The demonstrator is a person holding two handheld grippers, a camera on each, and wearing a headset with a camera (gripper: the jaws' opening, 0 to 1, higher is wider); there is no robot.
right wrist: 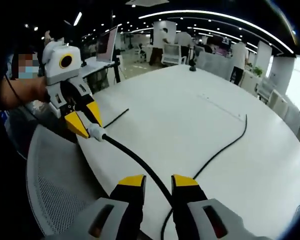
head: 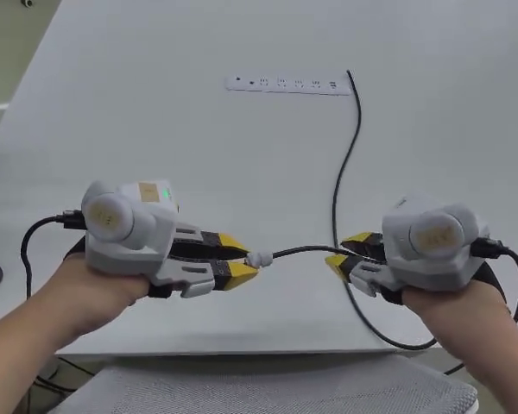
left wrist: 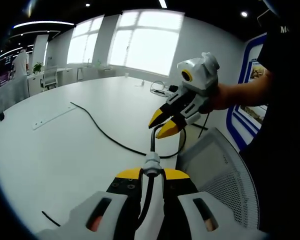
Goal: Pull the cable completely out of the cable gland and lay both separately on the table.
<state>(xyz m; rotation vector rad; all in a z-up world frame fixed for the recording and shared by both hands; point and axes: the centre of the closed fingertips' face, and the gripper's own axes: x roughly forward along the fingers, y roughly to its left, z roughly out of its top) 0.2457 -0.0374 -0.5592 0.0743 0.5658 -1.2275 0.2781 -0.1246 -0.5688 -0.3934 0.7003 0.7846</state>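
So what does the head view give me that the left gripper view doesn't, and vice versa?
Head view, not the left gripper view: the body of the left gripper and the hand holding it. Left gripper view, not the head view: a short black strand on the table, and windows. Both: the cable gland at the left gripper's tips, the cable, the right gripper, the power strip.

White cable gland (head: 258, 258) seated on black cable (head: 302, 251); both raised, roughly level, above table (head: 242, 155) front edge.
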